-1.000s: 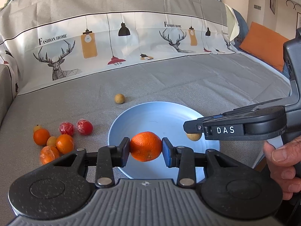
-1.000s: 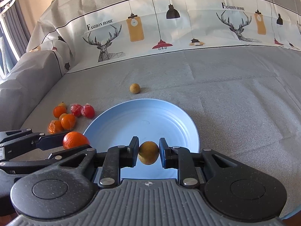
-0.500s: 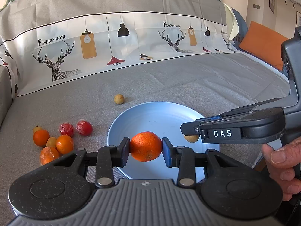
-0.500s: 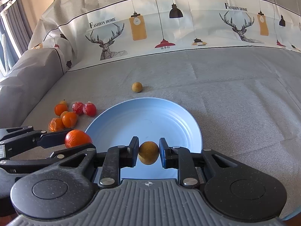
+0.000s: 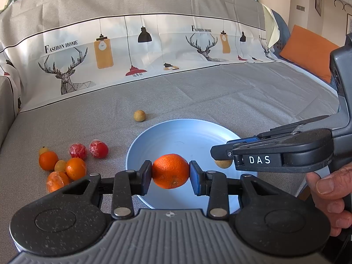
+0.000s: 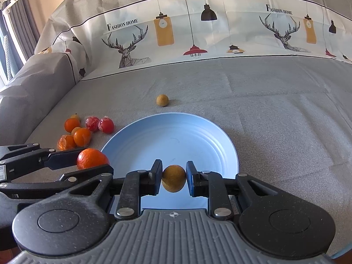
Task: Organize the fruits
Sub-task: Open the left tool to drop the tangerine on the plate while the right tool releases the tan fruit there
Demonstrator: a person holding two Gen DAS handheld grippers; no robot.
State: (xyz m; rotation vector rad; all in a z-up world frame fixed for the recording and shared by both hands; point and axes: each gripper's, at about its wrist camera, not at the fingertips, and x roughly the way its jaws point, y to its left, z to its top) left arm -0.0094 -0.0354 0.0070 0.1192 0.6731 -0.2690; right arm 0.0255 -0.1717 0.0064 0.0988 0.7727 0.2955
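Fingertips first: left gripper (image 5: pixel 170 171), blue-faced pads closed partway onto an orange mandarin (image 5: pixel 170 170), pebbled rind, roughly round and slightly flattened, stem dimple facing down and toward the camera, gripped across its width. Right gripper (image 6: pixel 173 178), jaws drawn nearly together, clamped on a small tan-brown fruit (image 6: pixel 173 178), matte, dry-looking skin, egg-round. Both fruits are held in the air, neither touching anything below. Governing relation: blue plate (image 6: pixel 198 136) lies directly beneath and ahead of both grips, the mandarin over its near-left rim, the tan fruit over its near edge toward the centre; each hand appears about equally close to it, so a short lowering should bring either fruit to the dish. Plate: pale blue, glossy, shallow, concentric ridges, nothing on it. Beyond its far rim, apart from it: a second tan fruit (image 6: pixel 162 100), loose on the cloth. Left of the plate, a tight cluster: three more oranges (image 5: pixel 76 168), at least one in a clear wrapper, two red fruits in crinkled film (image 5: pixel 98 149), and small yellowish ones tucked among them. Support: grey woven sofa cover (image 5: pixel 242 92), creased, with a white printed band of deer and lamps along the backrest. A person's hand (image 5: pixel 330 198) on the right gripper's handle shows at the frame edge.
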